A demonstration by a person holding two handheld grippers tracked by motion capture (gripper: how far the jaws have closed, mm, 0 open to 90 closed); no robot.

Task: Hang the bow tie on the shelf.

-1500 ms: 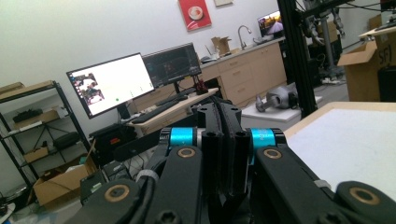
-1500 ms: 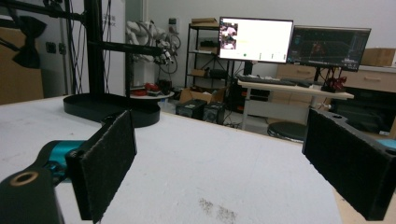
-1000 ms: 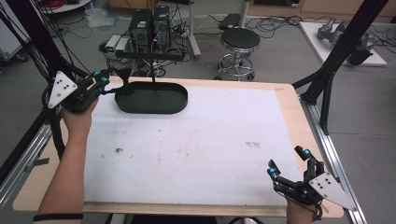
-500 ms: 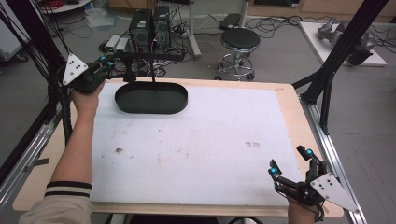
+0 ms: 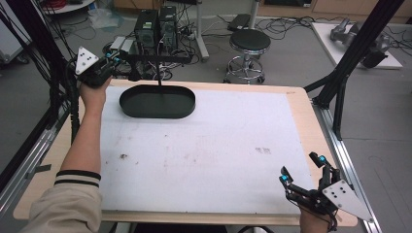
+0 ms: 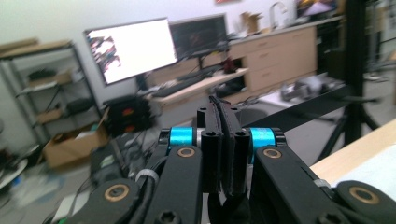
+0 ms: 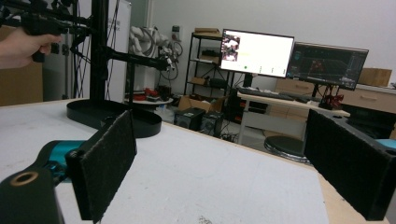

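In the high view the left gripper (image 5: 115, 57) is held at the upper left of the frame, past the far left corner of the table (image 5: 301, 99), by a hand on a forearm stretched up from the lower left, a striped cuff seen at the sleeve (image 5: 77, 177). Its jaws are pressed together with nothing between them, as is seen in the left gripper view (image 6: 223, 135), and they are pointed along the horizontal bar of a black stand (image 5: 158, 58). The stand's oval tray base (image 5: 156, 102) is set on the white mat (image 5: 204, 145) at the upper left, just right of that hand. The right gripper (image 5: 302, 167) is held low at the lower right corner of the frame, its jaws spread wide and empty; in the right gripper view (image 7: 219, 158) the two padded jaws are seen well apart over the mat. Beyond the table a round stool (image 5: 248, 41), computer cases (image 5: 155, 24) and floor cables are seen, with monitors (image 7: 257, 52) on a desk. Compared with the earlier frames, the left gripper has been carried from the table's left edge beside the tray to a place farther up, at the bar; the right gripper has been kept where it was.
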